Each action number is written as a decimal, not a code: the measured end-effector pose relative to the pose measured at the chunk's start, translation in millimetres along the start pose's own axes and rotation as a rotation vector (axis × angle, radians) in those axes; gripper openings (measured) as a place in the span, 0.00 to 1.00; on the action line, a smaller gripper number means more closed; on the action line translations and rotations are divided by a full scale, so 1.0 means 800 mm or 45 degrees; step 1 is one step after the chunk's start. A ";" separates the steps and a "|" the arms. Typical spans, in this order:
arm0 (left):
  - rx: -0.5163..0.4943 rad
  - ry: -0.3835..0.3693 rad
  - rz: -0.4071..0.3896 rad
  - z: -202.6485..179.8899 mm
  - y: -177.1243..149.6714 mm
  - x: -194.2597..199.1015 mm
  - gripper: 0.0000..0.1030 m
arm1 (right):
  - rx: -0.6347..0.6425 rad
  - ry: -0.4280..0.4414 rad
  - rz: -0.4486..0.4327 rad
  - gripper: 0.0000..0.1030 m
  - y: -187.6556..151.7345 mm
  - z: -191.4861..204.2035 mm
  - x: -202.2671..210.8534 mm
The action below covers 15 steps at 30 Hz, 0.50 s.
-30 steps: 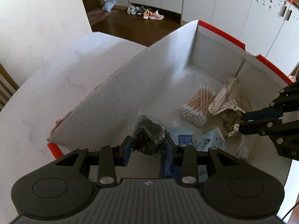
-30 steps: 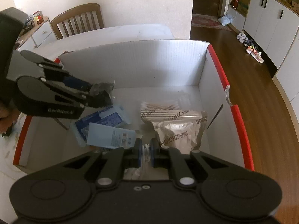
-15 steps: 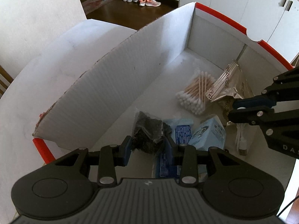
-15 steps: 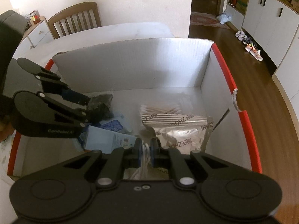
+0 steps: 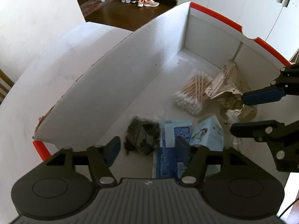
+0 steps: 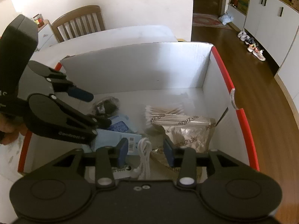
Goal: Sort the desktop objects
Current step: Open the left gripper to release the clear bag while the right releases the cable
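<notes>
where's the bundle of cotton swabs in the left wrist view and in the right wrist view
Left wrist view: cotton swabs lie right of centre on the box floor, left of the crinkled foil bag.
Right wrist view: cotton swabs lie at centre, just behind the foil bag.
Shared landmark: the box's red rim.

My box (image 5: 115,85) sits on the white surface (image 5: 46,65), near its far edge. On the box floor lie swabs (image 5: 192,95), pouch (image 6: 188,132), black bundle (image 5: 142,136), blue packs (image 5: 209,132), cord (image 6: 144,155).

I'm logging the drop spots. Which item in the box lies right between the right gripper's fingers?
The white coiled cable, below the open right gripper; the blue carton and foil bag flank it.
</notes>
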<state>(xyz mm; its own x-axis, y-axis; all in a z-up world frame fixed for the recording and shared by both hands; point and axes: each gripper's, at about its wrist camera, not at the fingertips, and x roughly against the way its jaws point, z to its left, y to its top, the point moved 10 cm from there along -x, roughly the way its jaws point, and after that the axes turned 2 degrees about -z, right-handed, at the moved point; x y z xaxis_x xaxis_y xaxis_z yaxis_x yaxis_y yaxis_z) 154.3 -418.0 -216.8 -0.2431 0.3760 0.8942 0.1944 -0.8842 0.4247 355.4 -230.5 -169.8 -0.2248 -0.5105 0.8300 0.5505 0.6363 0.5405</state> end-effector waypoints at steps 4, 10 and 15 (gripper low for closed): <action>0.000 -0.009 -0.016 -0.002 -0.001 0.007 0.65 | -0.003 0.018 -0.013 0.45 -0.002 0.000 0.011; 0.011 -0.019 -0.059 -0.003 0.001 0.024 0.65 | -0.007 0.016 -0.048 0.47 0.001 -0.005 0.030; 0.026 -0.017 -0.101 -0.004 -0.002 0.037 0.65 | 0.002 0.014 -0.061 0.47 0.000 -0.004 0.039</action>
<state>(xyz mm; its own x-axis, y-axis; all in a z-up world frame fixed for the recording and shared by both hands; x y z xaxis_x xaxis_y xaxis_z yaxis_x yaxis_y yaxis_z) 143.7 -406.8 -191.7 -0.2461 0.4482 0.8594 0.1942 -0.8459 0.4968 351.0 -248.7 -144.5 -0.2424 -0.5467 0.8014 0.5378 0.6118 0.5800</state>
